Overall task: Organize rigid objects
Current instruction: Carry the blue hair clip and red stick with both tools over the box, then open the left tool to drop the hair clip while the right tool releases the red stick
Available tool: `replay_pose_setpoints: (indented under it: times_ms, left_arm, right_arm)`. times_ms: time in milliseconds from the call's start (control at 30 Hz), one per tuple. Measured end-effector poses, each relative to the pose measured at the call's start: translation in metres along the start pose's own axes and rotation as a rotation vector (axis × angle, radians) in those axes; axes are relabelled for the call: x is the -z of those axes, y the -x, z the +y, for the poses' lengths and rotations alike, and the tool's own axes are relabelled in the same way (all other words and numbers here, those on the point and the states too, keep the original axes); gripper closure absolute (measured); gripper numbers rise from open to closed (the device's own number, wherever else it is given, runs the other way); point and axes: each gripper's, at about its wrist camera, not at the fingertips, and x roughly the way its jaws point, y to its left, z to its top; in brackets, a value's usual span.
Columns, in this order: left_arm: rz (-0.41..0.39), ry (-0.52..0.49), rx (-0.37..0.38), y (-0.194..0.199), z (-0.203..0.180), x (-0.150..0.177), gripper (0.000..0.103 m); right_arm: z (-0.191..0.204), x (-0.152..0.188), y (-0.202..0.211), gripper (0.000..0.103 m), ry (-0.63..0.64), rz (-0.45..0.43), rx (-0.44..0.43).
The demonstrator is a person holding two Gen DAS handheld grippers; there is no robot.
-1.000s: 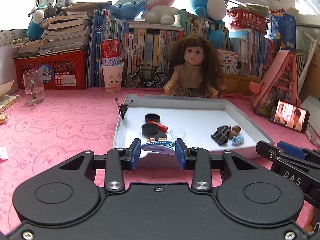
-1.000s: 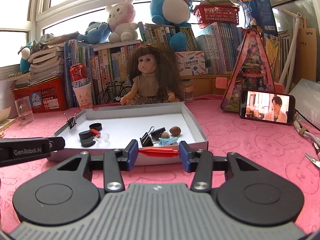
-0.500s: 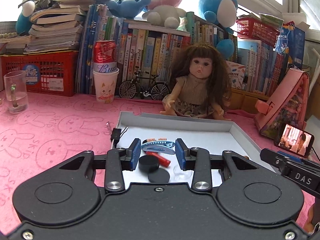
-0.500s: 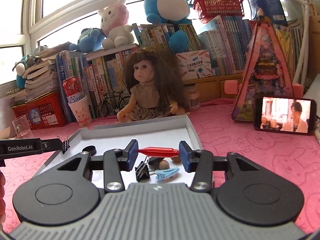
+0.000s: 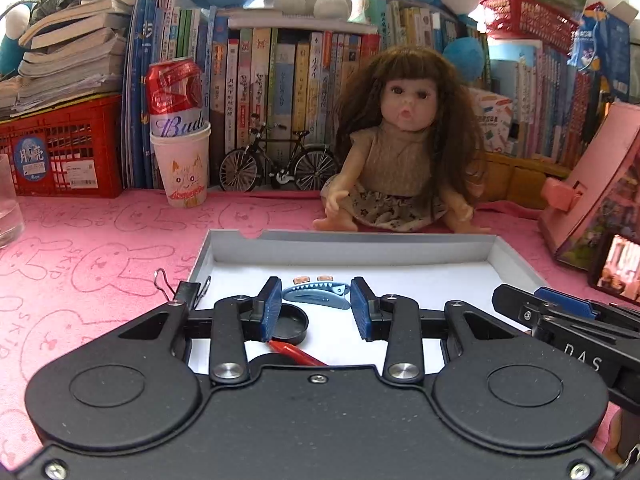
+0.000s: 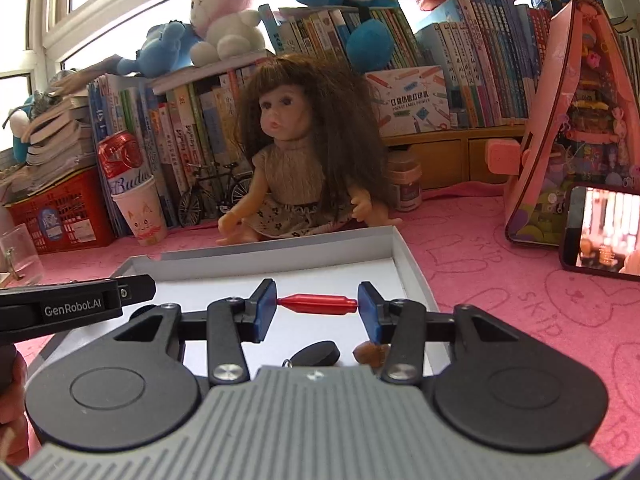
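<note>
Both claws have travelled forward over the white tray [image 5: 516, 264] since a second ago, from its near edge to a place well in toward the doll [image 5: 400, 152] that sits behind it. That reads as the carry nearing its end, with a set-down in the tray's far, bare half probably next.

The left claw [image 5: 316, 304] is clamped on a blue shark hair clip [image 5: 316, 295], held crosswise. The right claw [image 6: 317, 307] grips a red pen-like stick [image 6: 318, 305] end to end, also crosswise.

Below the left claw the tray holds a black round cap [image 5: 289, 324] and a second red stick [image 5: 298, 354]. Below the right claw lie a black disc [image 6: 316, 354] and a brown nut [image 6: 370, 354]. A binder clip [image 5: 188, 290] is on the tray's left wall.
</note>
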Motion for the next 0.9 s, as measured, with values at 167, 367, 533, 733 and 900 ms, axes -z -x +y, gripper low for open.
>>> replay_pose_setpoints:
  times_ms: [167, 367, 533, 733, 900]
  left_arm:
    - [0.034, -0.03, -0.025, -0.012, -0.003, 0.006, 0.068]
    - [0.047, -0.019, -0.041, -0.019, -0.002, 0.013, 0.067]
    - [0.053, -0.01, -0.029, -0.019, 0.0, 0.014, 0.067]
    - [0.075, 0.006, -0.027, -0.022, 0.003, 0.013, 0.067]
    - [0.08, 0.006, -0.032, -0.023, 0.003, 0.013, 0.067]
  right_arm:
    - [0.006, -0.001, -0.005, 0.053, 0.029, 0.017, 0.008]
    - [0.011, -0.001, -0.012, 0.053, 0.055, 0.055, 0.026]
    - [0.013, 0.0, -0.013, 0.053, 0.064, 0.061, 0.036]
    - [0.014, 0.0, -0.016, 0.052, 0.073, 0.073, 0.048]
    - [0.013, 0.0, -0.017, 0.05, 0.067, 0.08, 0.055]
